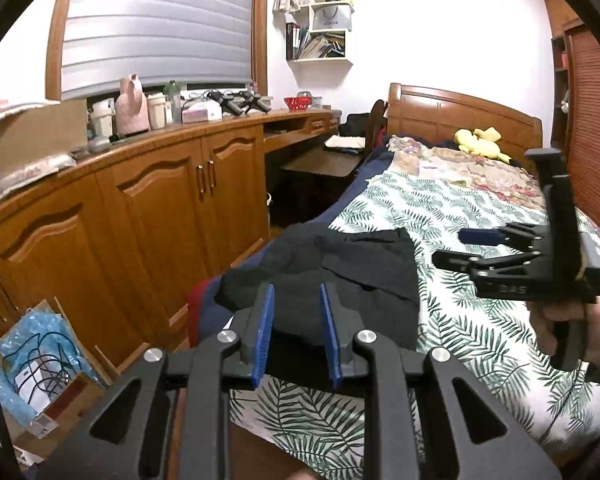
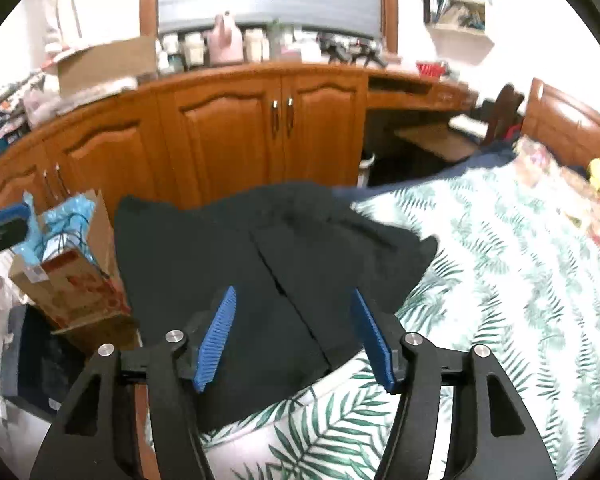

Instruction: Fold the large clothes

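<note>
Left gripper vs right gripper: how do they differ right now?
Opening: the left gripper has its blue fingers set narrow, while the right gripper stands much wider. Framing: the left gripper's gap shows a rumpled edge of the dark garment; the right gripper's gap spans its flat middle seam. Shared: both are empty, raised above the garment on the leaf-print bedspread.
</note>
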### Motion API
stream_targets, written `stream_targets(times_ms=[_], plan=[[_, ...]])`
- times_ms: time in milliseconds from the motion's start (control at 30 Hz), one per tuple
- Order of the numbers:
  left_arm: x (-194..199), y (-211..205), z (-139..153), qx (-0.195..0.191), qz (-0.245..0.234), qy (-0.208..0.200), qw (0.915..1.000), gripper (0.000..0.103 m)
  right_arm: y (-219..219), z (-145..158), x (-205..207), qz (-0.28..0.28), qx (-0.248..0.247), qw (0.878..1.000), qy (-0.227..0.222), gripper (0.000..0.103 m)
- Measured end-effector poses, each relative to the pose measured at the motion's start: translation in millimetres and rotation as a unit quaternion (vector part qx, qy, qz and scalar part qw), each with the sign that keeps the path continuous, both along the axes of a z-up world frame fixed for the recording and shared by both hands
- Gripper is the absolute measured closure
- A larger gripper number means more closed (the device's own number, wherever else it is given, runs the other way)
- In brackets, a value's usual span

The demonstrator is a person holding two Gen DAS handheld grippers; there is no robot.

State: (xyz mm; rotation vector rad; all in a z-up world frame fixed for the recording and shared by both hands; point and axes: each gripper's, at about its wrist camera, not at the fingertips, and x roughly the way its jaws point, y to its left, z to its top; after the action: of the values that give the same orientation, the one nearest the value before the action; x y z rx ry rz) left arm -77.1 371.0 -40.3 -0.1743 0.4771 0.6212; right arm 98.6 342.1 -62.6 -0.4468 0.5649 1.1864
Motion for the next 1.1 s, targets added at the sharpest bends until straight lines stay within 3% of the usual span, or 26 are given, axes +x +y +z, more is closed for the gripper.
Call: stream_targets(times_ms=[100, 367, 567, 667, 1100], plan=[[1.6, -8.5, 7.7, -0.002, 0.001, 0.002, 1.0, 0.081, -13.4, 17.6, -7.5, 0.0, 0.014, 1.0, -0.004, 0.028], [4.2, -30.9, 7.6, -0.009, -0.003, -0.001, 1.0, 0.08, -62.2, 37.6, -34.7, 0.001, 0.048, 0.999, -0.005, 0.025], [9.5, -52.0, 1.8, -0.012, -0.013, -0.001, 0.9998, 0.079, -97.2, 37.1, -46.2, -0.004, 0.059, 0.998, 0.007, 0.02], [17.4, -69.2, -2.9, 0.009, -0.014, 0.013, 0.9998, 0.079, -116.9, 34.2, -47.1, -0.009, 0.061, 0.998, 0.013, 0.017], [62.2, -154.9, -24.8, -0.02, -0.108, 0.02, 0.9937, 0.079, -221.3, 12.6, -33.1, -0.11, 0.053, 0.993, -0.008, 0.013]])
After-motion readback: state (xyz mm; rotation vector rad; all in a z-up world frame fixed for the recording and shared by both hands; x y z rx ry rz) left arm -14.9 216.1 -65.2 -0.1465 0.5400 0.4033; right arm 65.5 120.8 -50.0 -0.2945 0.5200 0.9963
